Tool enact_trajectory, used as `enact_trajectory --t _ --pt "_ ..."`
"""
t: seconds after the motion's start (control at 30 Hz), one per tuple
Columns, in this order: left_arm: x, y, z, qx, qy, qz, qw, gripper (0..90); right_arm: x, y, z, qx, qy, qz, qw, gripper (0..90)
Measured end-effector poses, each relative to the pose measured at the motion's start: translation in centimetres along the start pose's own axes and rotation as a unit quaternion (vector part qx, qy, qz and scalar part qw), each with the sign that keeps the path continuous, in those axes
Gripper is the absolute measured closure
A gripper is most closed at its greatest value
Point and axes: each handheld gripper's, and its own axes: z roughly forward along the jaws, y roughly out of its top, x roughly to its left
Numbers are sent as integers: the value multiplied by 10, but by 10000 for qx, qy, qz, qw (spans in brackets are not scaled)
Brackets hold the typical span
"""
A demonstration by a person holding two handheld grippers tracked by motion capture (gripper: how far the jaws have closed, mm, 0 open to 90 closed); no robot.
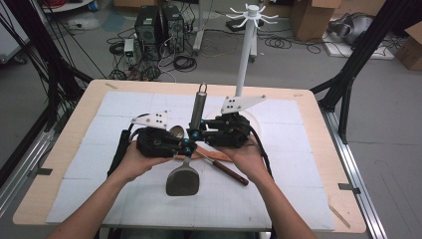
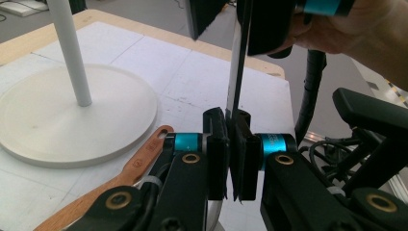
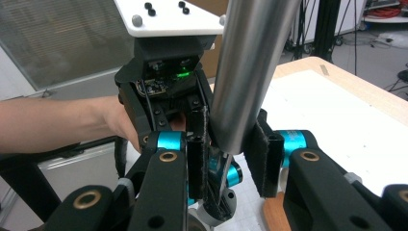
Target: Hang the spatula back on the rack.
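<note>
A metal spatula hangs upright over the table's middle, its flat blade (image 1: pixel 182 180) low and its steel tube handle (image 1: pixel 198 106) rising to a hanging loop. My left gripper (image 1: pixel 187 147) is shut on the thin flat neck (image 2: pixel 235 72), pinched between its pads (image 2: pixel 231 126). Just above, my right gripper (image 1: pixel 195 133) is shut on the steel handle (image 3: pixel 246 72), which fills the gap between its jaws (image 3: pixel 232 131). The left gripper's body (image 3: pixel 163 82) faces the right gripper's camera. The right gripper (image 2: pixel 269 21) and its hand show at the top of the left gripper view.
A white hook stand (image 1: pixel 245 50) rises from a round base (image 2: pixel 57 139) behind the grippers. A wooden utensil (image 2: pixel 137 166) and a dark-handled utensil (image 1: pixel 230 172) lie under the hands. A spoon bowl (image 1: pixel 175 131) sits between the grippers. White mat (image 1: pixel 298 199) covers the table.
</note>
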Motion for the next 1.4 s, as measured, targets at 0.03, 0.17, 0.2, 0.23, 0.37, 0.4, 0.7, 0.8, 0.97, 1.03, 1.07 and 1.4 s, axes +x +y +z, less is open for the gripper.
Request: enact_trajectory --t 0.03,0.17,0.2,0.23,0.37,0.4,0.7,0.8,0.97,1.03,1.07,1.4 --pt "0 0 0 -14 -10 -5 10000 856 0 -1 1 -31 14 -35 10000 726" --pt "0 1 -3 -92 -42 -28 9999 831 0 -1 2 -54 96 8 9999 741" --pt "0 1 -4 -138 -34 -54 9999 811 0 -1 2 -68 133 -12 9999 742" --pt "0 1 -6 -128 -37 -42 9999 796 0 -1 2 -72 160 10 9998 743" --pt "0 1 -10 -93 25 -33 9999 737 1 1 2 -8 214 -59 9998 746" --pt "-1 1 -12 -82 42 -7 10000 723 2 2 2 9 223 -58 9997 746" --pt "-5 -2 -26 -37 223 46 9997 621 3 8 -7 58 30 -125 9999 750" --pt "-7 -5 -32 51 379 95 9992 594 2 11 -12 50 9 -125 9999 750" --pt "-8 -9 -38 126 472 115 9987 563 1 14 -19 30 -115 -123 9999 750" --pt "-9 -11 -41 150 543 81 9984 547 0 16 -22 11 -168 -132 9998 750" --pt "-9 -14 -44 186 574 98 9981 545 -2 17 -25 -12 -211 -123 9997 750" --pt "-8 -26 -55 212 874 19 9959 464 -8 20 -37 -96 -380 -67 9992 750"
